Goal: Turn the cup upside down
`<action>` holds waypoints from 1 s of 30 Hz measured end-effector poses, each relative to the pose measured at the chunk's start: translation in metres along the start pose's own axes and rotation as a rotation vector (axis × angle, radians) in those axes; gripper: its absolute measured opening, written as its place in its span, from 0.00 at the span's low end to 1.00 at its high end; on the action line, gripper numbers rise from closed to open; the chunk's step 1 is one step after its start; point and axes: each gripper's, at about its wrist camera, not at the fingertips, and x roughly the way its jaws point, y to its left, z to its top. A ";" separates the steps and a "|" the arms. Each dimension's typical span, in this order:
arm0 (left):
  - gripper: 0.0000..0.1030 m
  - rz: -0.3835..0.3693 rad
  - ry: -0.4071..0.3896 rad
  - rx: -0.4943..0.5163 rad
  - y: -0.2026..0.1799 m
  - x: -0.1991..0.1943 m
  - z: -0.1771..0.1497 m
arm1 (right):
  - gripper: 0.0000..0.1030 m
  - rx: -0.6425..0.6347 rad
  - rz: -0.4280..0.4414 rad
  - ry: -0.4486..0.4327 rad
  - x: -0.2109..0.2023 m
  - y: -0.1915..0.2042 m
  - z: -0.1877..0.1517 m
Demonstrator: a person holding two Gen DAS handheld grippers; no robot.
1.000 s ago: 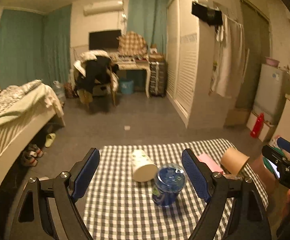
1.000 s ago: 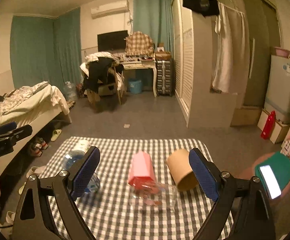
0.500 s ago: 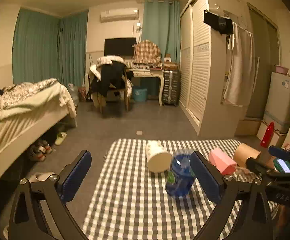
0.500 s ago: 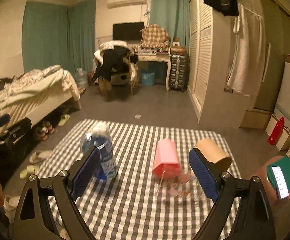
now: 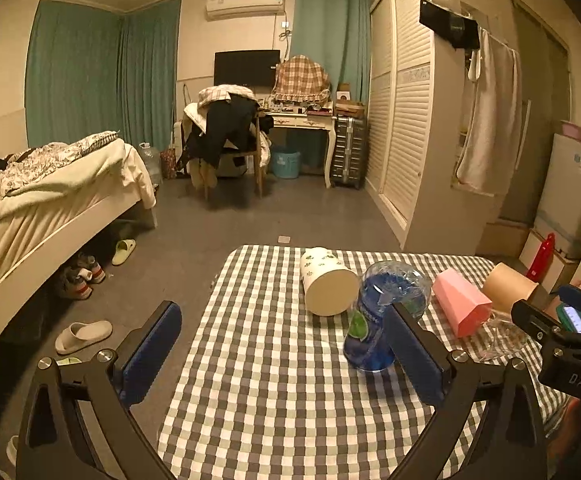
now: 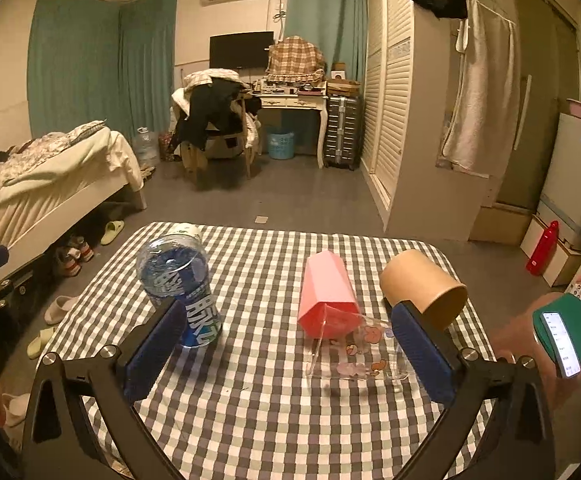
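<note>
Left wrist view
Left gripper point(image 5: 286, 350): fingers spread wide, nothing between them; it hangs over the near left part of the checked tablecloth point(image 5: 274, 392).
White cup point(image 5: 327, 282): lies on its side with leaf print on the wall, its round end turned toward the camera, touching or just beside the blue bottle point(image 5: 384, 314).
Pink cup point(image 5: 460, 302): on its side, to the right of the bottle, with the brown paper cup point(image 5: 508, 286) beyond it near the table's right edge.
Which cup is meant: I cannot tell from the task line; several lie tipped over.
Advice for this side: if the white cup is the target, I would close on its wall at mid-length, clear of the bottle, so the bottle is not knocked.

Right wrist view
Right gripper point(image 6: 290, 350): fingers wide apart and empty, aimed at the middle of the table.
Pink cup: faceted, lying on its side between the fingers' lines, its mouth toward the camera and pushed partly into a clear glass cup point(image 6: 354, 350) with cartoon prints, also on its side.
Brown paper cup point(image 6: 422, 288): on its side, just behind the right finger.
Blue bottle point(image 6: 180, 284): upright, near the left finger.
Advice for this side: the pink cup looks the nearest candidate; a grip across its flat faces should hold better than on an edge, then lift free of the glass before turning it mouth down.
Risk: the glass may roll or drag along.
</note>
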 end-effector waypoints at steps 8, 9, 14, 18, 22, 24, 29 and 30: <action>1.00 0.002 0.004 -0.002 -0.001 0.003 -0.002 | 1.00 0.019 -0.015 0.005 0.003 -0.004 -0.001; 1.00 0.000 0.006 -0.006 -0.001 0.004 -0.002 | 1.00 0.020 -0.016 0.005 0.003 -0.005 -0.001; 1.00 0.004 0.010 -0.019 -0.001 0.005 -0.001 | 1.00 0.020 -0.019 0.008 0.004 -0.005 -0.001; 1.00 0.004 0.008 -0.017 0.000 0.005 -0.001 | 1.00 0.023 -0.021 0.011 0.004 -0.005 -0.001; 1.00 0.005 0.009 -0.014 0.000 0.005 -0.001 | 1.00 0.020 -0.023 0.011 0.004 -0.005 -0.002; 1.00 0.002 0.010 -0.014 0.000 0.005 -0.001 | 1.00 0.019 -0.022 0.012 0.004 -0.005 -0.002; 1.00 0.003 0.009 -0.012 0.001 0.004 -0.001 | 1.00 0.019 -0.023 0.012 0.004 -0.005 -0.002; 1.00 0.004 0.009 -0.013 0.000 0.005 -0.001 | 1.00 0.019 -0.023 0.012 0.004 -0.005 -0.002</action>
